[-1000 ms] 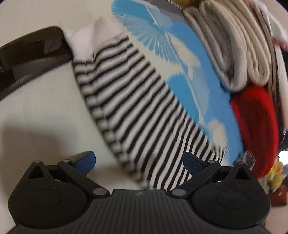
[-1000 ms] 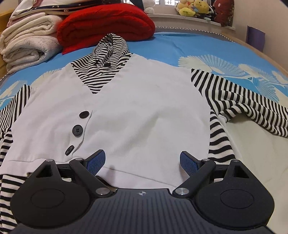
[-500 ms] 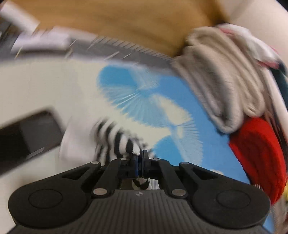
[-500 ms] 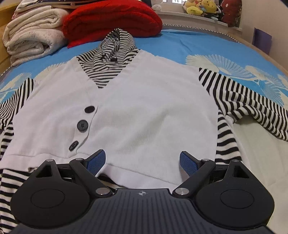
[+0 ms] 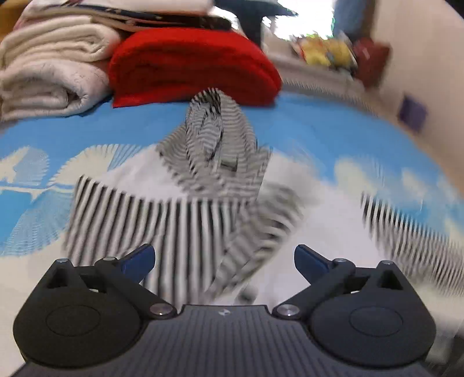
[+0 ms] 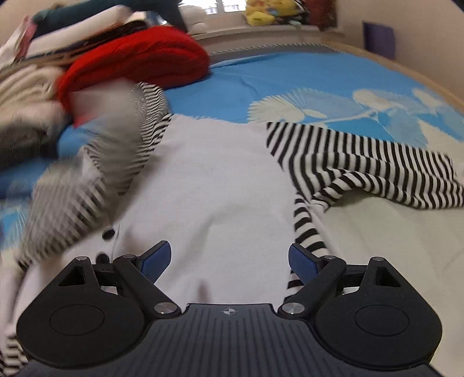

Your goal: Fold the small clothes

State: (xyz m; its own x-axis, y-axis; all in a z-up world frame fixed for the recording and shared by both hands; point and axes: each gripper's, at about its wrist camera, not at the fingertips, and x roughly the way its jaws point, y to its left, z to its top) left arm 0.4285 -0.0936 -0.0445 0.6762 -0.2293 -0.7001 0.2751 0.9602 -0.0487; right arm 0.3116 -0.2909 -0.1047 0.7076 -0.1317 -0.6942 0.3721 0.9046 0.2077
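1. Left wrist view: the left gripper has just swung its jaws wide apart again, and nothing sits between the blue pads.
2. Ahead of it the top lies on the bed, and its left sleeve is folded across the white front, the stripes heavily blurred.
3. A loose striped end hangs just in front of the jaws, not pinched by them; whether it touches a pad cannot be told through the blur.
4. The striped collar points toward a red blanket, with cream blankets stacked to that blanket's left.
5. Right wrist view: the right gripper is spread wide and empty, hovering over the lower part of the white front.
6. Its right pad sits over the striped side strip at the garment's edge; contact cannot be judged.
7. The right sleeve lies spread out to the side on the blue-and-cream cover, rumpled near the body.
8. The blurred left sleeve crosses the left part of the chest, beside two dark buttons.
9. Plush toys line the sill behind the bed.
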